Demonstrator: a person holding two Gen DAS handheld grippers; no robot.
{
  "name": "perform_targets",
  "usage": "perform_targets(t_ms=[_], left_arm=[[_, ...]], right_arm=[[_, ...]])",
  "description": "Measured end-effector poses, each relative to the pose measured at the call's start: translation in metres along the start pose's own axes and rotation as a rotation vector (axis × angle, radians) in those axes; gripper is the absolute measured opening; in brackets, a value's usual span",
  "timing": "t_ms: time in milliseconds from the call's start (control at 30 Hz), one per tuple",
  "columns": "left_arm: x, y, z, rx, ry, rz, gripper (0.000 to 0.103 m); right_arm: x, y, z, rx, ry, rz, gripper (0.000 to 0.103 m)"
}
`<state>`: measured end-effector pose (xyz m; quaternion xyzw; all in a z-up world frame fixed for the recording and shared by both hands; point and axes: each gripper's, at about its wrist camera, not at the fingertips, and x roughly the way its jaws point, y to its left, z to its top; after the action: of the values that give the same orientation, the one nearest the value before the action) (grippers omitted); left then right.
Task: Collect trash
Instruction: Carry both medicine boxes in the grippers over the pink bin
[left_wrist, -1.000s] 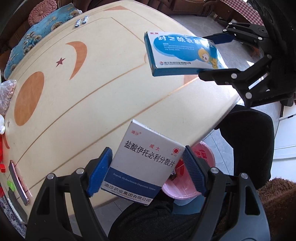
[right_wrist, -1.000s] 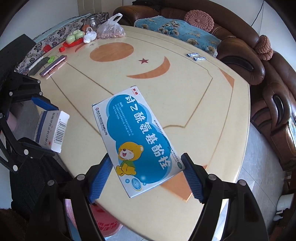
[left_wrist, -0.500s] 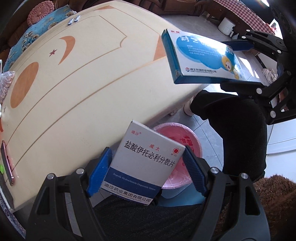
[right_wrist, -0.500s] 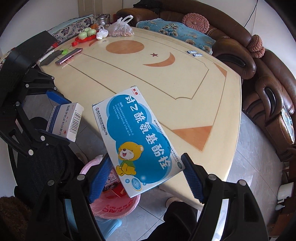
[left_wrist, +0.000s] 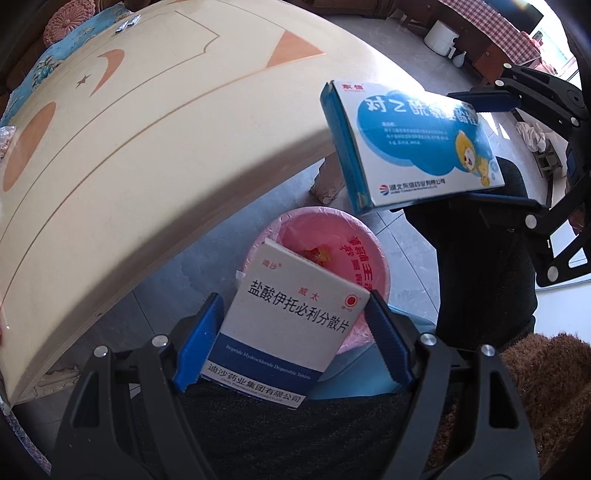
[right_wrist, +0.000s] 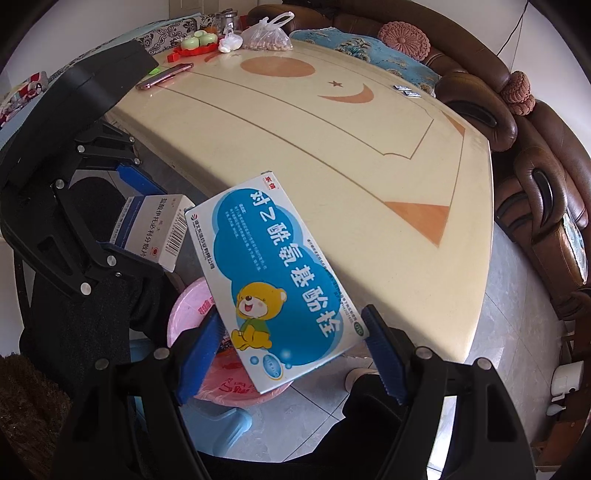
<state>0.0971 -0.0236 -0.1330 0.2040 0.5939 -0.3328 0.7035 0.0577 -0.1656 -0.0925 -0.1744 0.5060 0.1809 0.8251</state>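
My left gripper (left_wrist: 295, 332) is shut on a white medicine box (left_wrist: 291, 317) with a dark blue band, held just above a pink bin (left_wrist: 332, 243) lined with a pink bag on the floor. My right gripper (right_wrist: 295, 343) is shut on a blue and white medicine box (right_wrist: 273, 277) with a cartoon bear, held over the same pink bin (right_wrist: 188, 306). In the left wrist view the blue box (left_wrist: 413, 147) hangs to the upper right of the bin. In the right wrist view the white box (right_wrist: 155, 229) sits at the left in the left gripper (right_wrist: 129, 210).
The cream table (left_wrist: 129, 147) edge curves just left of the bin. On the table (right_wrist: 332, 147) lie a phone (right_wrist: 162, 75), a plastic bag (right_wrist: 267, 35), green and red items (right_wrist: 195, 42) and two small sachets (right_wrist: 406, 90). Brown sofas (right_wrist: 535, 166) stand beyond. A brown rug (left_wrist: 546, 376) lies at the right.
Both grippers have moved off the table's edge and down with their boxes. They now hang over the pink bin on the floor.
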Motion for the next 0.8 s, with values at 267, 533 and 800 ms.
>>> perform_targets(t_ms=[267, 533, 800], left_arm=[[0.027, -0.01, -0.013, -0.001, 0.027, -0.024, 0.077], [0.064, -0.019, -0.018, -0.007, 0.083, -0.049, 0.077], [0.1, -0.017, -0.016, -0.025, 0.14, -0.09, 0.077]], right_arm=[[0.023, 0.013, -0.023, 0.021, 0.043, 0.033, 0.073], [0.058, 0.011, -0.04, 0.054, 0.098, 0.064, 0.073], [0.092, 0.008, -0.054, 0.084, 0.151, 0.091, 0.073]])
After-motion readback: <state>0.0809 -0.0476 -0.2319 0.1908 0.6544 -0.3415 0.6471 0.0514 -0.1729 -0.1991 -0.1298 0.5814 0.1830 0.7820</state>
